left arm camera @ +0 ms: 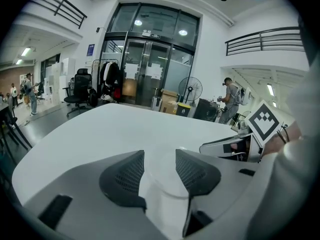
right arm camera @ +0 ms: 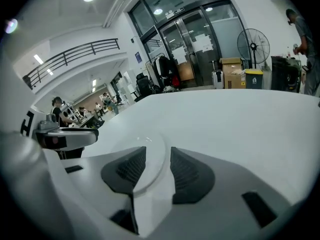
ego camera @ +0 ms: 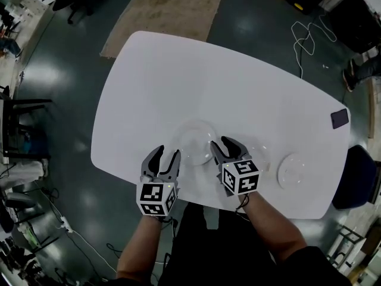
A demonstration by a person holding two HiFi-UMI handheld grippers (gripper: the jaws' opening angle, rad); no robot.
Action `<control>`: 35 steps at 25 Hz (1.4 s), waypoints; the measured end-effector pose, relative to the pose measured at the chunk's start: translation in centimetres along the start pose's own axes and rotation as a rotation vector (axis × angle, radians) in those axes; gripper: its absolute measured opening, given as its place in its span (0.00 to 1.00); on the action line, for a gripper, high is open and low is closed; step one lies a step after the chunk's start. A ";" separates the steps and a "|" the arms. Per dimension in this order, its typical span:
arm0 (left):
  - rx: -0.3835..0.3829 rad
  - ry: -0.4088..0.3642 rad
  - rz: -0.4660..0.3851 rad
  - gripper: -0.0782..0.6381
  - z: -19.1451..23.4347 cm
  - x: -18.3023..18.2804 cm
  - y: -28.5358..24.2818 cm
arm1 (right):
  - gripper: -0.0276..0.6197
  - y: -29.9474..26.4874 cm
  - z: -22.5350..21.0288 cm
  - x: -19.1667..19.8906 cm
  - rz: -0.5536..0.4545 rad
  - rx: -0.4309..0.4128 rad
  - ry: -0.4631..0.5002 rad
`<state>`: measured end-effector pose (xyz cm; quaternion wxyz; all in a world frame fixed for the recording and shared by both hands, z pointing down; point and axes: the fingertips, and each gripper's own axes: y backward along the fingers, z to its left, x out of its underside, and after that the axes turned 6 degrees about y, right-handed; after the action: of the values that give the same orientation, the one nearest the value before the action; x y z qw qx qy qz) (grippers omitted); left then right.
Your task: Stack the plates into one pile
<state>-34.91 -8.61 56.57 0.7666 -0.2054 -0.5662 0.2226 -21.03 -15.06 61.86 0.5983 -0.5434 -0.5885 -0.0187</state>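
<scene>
The left gripper [ego camera: 167,154] and right gripper [ego camera: 221,145] each have jaws spread round the plate [ego camera: 193,137] by the table [ego camera: 238,82] edge nearest the person, likely to lift it.

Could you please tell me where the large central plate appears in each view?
Head view: the plate lies mid-picture, near the front edge of the white table.
Left gripper view: the plate lies low, between the jaws.
Right gripper view: the plate has its rim between the jaws.
Shared landmark: the white table.
</scene>
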 end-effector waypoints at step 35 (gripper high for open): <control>0.053 0.085 0.107 0.40 0.3 3.0 -2.0 | 0.21 -1.8 -0.6 1.6 0.191 0.197 0.097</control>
<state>-34.24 -8.49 60.06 0.7820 -0.2243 -0.5154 0.2694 -21.32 -15.20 64.29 0.6757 -0.5339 -0.5035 0.0698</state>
